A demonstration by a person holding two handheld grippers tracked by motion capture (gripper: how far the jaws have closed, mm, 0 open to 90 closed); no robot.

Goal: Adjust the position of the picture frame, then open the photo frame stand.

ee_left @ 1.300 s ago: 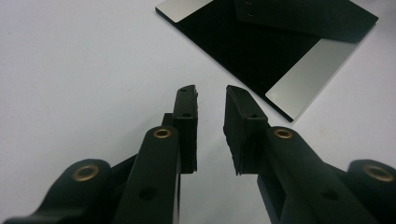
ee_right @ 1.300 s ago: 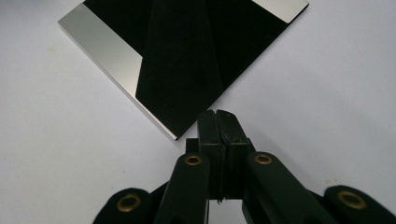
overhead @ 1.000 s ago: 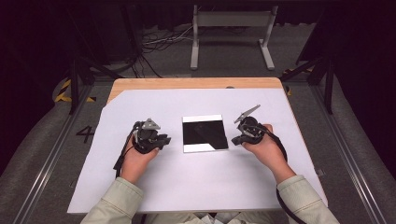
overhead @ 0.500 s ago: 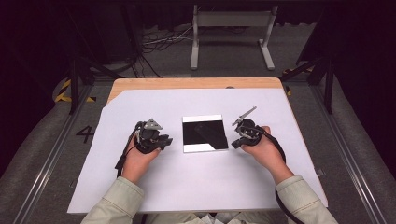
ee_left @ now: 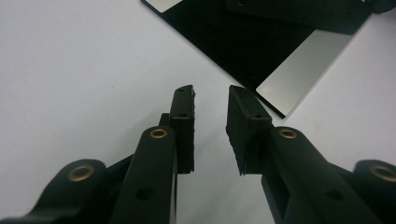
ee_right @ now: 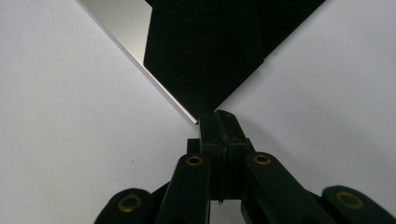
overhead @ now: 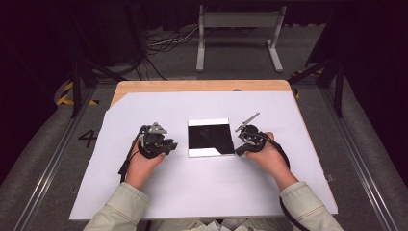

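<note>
A square mirror-like plate [overhead: 210, 137], dark and reflective with pale strips along two edges, lay flat on the white sheet [overhead: 207, 202] covering the surface, between the two tongs. The left tongs [overhead: 169, 146] rested on the sheet just to the left of the plate, held in the person's left hand [overhead: 142, 161]. In the left gripper view the left tongs [ee_left: 211, 100] were released: the jaws stood apart with bare white sheet visible in the gap, nothing between them, and their tips were near a corner of the plate [ee_left: 261, 46] but apart from it. The right tongs [overhead: 239, 150] sat at the plate's near right corner, held in the right hand [overhead: 269, 156], with the grey plate on top tilted up. In the right gripper view the right tongs [ee_right: 218, 117] were clenched, pads pressed flush together with no gap. Their tips met the corner of the plate [ee_right: 205, 51] directly ahead; whether any of the plate's edge was pinched between the pads could not be told. The wooden edge of the surface [overhead: 202, 85] showed beyond the sheet, well ahead of both tongs. A metal stand [overhead: 238, 33] and loose cables [overhead: 166, 41] lay on the floor beyond that.
</note>
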